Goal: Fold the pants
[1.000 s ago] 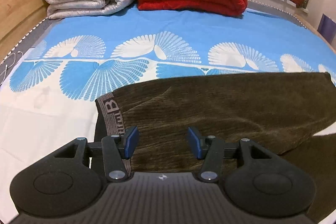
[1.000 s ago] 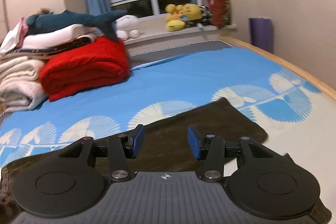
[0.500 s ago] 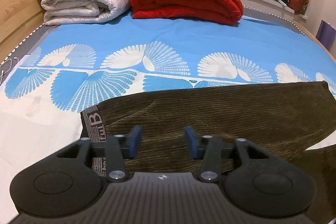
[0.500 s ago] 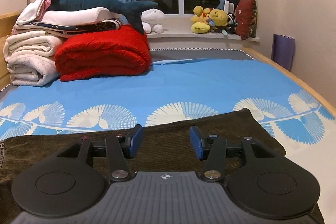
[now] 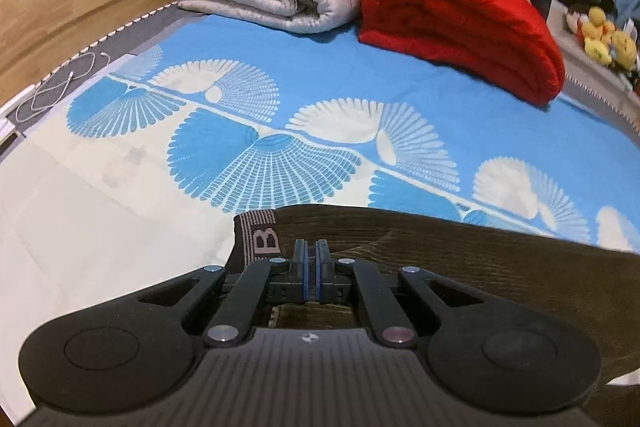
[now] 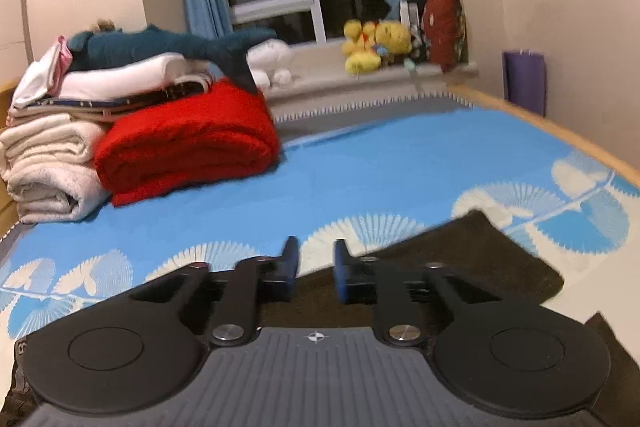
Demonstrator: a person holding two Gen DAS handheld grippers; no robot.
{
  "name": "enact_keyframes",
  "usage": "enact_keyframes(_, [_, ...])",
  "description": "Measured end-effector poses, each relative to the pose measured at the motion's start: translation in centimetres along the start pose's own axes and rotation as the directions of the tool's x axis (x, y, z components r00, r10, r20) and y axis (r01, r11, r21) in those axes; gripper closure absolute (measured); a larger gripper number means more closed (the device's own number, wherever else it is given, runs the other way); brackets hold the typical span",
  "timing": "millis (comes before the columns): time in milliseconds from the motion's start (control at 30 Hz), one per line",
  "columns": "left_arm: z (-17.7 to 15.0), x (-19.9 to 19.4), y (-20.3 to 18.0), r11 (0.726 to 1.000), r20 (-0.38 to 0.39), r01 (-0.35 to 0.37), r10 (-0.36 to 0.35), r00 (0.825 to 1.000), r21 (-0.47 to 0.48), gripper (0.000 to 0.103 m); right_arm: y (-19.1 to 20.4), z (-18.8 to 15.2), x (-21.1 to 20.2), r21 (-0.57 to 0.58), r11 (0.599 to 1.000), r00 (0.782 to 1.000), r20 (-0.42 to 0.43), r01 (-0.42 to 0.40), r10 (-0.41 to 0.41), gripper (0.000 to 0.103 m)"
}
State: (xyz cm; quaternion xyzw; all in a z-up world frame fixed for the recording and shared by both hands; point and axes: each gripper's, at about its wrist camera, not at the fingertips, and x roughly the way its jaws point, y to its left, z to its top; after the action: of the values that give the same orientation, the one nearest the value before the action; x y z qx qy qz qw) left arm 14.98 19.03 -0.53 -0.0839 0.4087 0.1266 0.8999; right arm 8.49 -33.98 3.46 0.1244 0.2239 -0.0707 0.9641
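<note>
Jaws together near the waistband, apparently pinching cloth, the left gripper point(image 5: 311, 269) sits on brown corduroy pants point(image 5: 460, 259) spread just ahead on the bed point(image 5: 360, 83), while the right gripper point(image 6: 314, 265), jaws apart over the leg, should likely pinch squarely before lifting both ends level.

One pair of pants point(image 5: 460, 267), one red blanket point(image 5: 460, 23), two tongs point(image 5: 311, 271) point(image 6: 313, 267), one plush shark point(image 6: 168, 47).

Brown corduroy pants point(image 5: 460, 259) lie flat across the bedsheet point(image 5: 360, 95).
</note>
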Motion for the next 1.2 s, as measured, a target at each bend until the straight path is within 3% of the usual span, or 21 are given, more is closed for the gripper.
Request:
enact_keyframes(133, [0.6, 1.9, 0.0, 1.0, -0.006, 0.025, -0.025, 1.0, 0.011, 0.1, -0.2, -0.3, 2.0, 0.027, 0.999, 0.993, -0.113, 0.019, -0.016, 0.088])
enact_keyframes(267, [1.2, 4.0, -0.8, 0.997, -0.007, 0.074, -0.074, 0.997, 0.012, 0.1, -0.2, -1.2, 4.2, 0.041, 0.999, 0.956, -0.293, 0.009, 0.003, 0.085])
enact_keyframes(400, [1.7, 7.0, -2.6, 0.993, -0.025, 0.105, -0.104, 0.994, 0.049, 0.098, -0.7, -1.8, 5.1, 0.097, 0.995, 0.923, -0.381, -0.008, 0.044, 0.08])
enact_keyframes(433, [1.7, 7.7, -2.9, 0.993, -0.032, 0.11, -0.108, 0.994, 0.049, 0.093, -0.8, -1.8, 5.3, 0.103, 0.995, 0.921, -0.387, -0.01, 0.05, 0.079])
enact_keyframes(500, [1.9, 9.4, -3.6, 0.993, -0.05, 0.114, -0.112, 0.992, 0.035, 0.066, -0.9, -1.8, 5.4, 0.088, 0.996, 0.918, -0.394, -0.007, 0.041, 0.075])
enact_keyframes(533, [2.0, 10.3, -4.0, 0.993, -0.056, 0.111, -0.109, 0.993, 0.032, 0.045, -1.0, -1.8, 5.5, 0.076, 0.997, 0.917, -0.397, -0.004, 0.034, 0.073])
enact_keyframes(567, [2.2, 10.9, -4.3, 0.994, -0.056, 0.102, -0.1, 0.993, 0.034, 0.035, -1.2, -1.9, 5.7, 0.067, 0.998, 0.916, -0.401, 0.0, 0.027, 0.073])
enact_keyframes(700, [2.9, 13.4, -5.8, 0.992, -0.06, 0.085, -0.079, 0.995, 0.09, 0.032, -1.8, -2.0, 6.3, 0.049, 0.999, 0.906, -0.423, 0.006, 0.015, 0.073])
enact_keyframes(833, [3.3, 15.4, -6.9, 0.976, -0.102, 0.153, -0.138, 0.985, 0.153, 0.026, -2.5, -2.1, 6.7, 0.025, 1.0, 0.902, -0.432, 0.015, -0.003, 0.073])
enact_keyframes(1033, [2.3, 17.6, -8.0, 0.938, -0.19, 0.242, -0.198, 0.962, 0.248, 0.03, -3.1, -2.9, 8.0, 0.004, 0.999, 0.884, -0.465, 0.041, -0.034, 0.073])
enact_keyframes(1100, [1.6, 17.8, -8.7, 0.921, -0.201, 0.228, -0.17, 0.965, 0.315, 0.048, -3.1, -3.0, 8.2, 0.0, 0.999, 0.881, -0.472, 0.045, -0.04, 0.073])
enact_keyframes(1167, [1.3, 17.5, -9.0, 0.906, -0.198, 0.248, -0.188, 0.962, 0.342, 0.077, -3.0, -3.1, 8.4, -0.005, 0.999, 0.88, -0.474, 0.048, -0.044, 0.073])
enact_keyframes(1200, [1.3, 17.2, -9.2, 0.902, -0.189, 0.249, -0.192, 0.963, 0.352, 0.086, -2.9, -3.1, 8.4, -0.007, 0.999, 0.88, -0.473, 0.049, -0.046, 0.073])
